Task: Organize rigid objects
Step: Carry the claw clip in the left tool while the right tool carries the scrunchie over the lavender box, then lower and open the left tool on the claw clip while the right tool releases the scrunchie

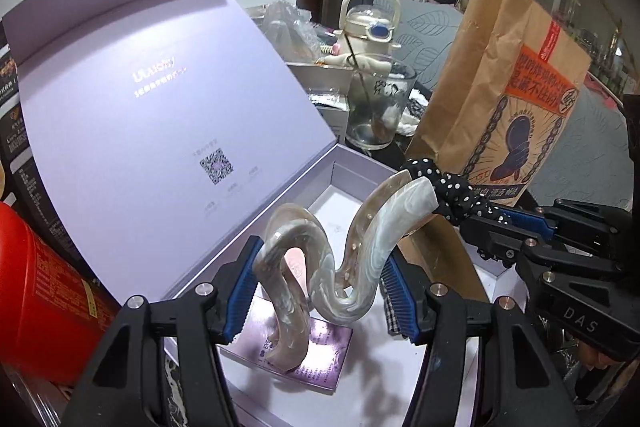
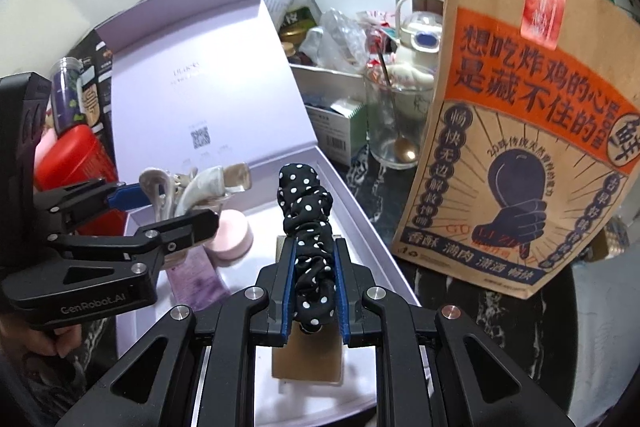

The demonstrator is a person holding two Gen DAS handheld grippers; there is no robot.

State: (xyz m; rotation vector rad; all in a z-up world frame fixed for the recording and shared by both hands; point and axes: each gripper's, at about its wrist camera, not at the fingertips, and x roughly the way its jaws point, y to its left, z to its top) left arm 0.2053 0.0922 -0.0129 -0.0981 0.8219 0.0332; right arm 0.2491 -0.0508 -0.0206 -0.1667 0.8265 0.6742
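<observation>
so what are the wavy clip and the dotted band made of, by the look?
Wavy hair clip: likely acetate or resin, glossy, with pearly white marbling and translucent edges. Polka-dot band: black woven fabric, matte, gathered into soft wrinkles where the pads squeeze it.

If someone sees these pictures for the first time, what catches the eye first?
Probably the wavy pearly hair clip, gripped by the left gripper above the open lilac box. Next, the black polka-dot scrunchie, pinched by the right gripper over the same box, and the big brown paper bag standing at the right.

Before us, our lilac box (image 2: 352, 187), pearly white swirled hair clip (image 1: 344, 247), black white-dotted scrunchie (image 2: 306, 223), orange-printed brown paper bag (image 2: 520, 131).
</observation>
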